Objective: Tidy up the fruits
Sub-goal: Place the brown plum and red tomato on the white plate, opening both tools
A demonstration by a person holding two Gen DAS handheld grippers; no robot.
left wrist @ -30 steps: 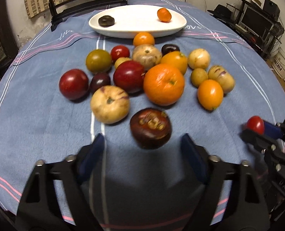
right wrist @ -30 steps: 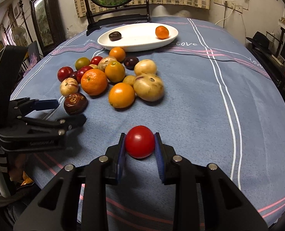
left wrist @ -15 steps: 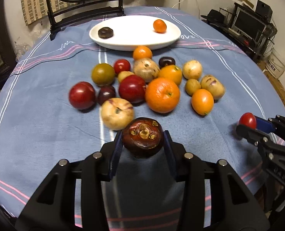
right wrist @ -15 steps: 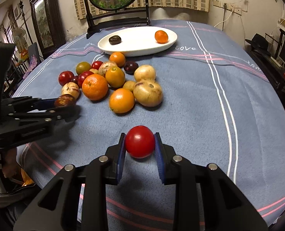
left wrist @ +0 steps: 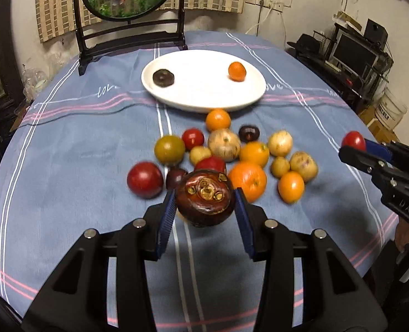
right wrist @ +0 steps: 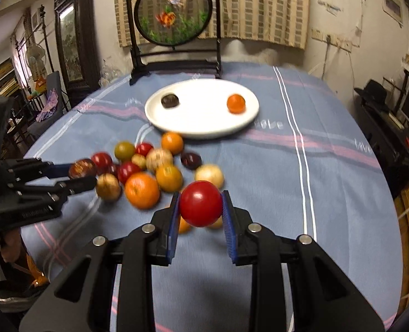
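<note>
Blue-padded left tool (left wrist: 204, 207) pinches a brown mangosteen (left wrist: 204, 201); right tool (right wrist: 201, 207) (likewise) a red tomato (right wrist: 201, 203).

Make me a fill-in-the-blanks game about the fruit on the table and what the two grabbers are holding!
1. The left gripper has its fingers shut on a dark brown ____.
2. The right gripper holds a small round fruit coloured ____.
3. The white plate already holds ____ fruits.
4. The loose fruits lie in a pile on a striped ____ tablecloth.

Missing words: mangosteen; red; two; blue
</note>
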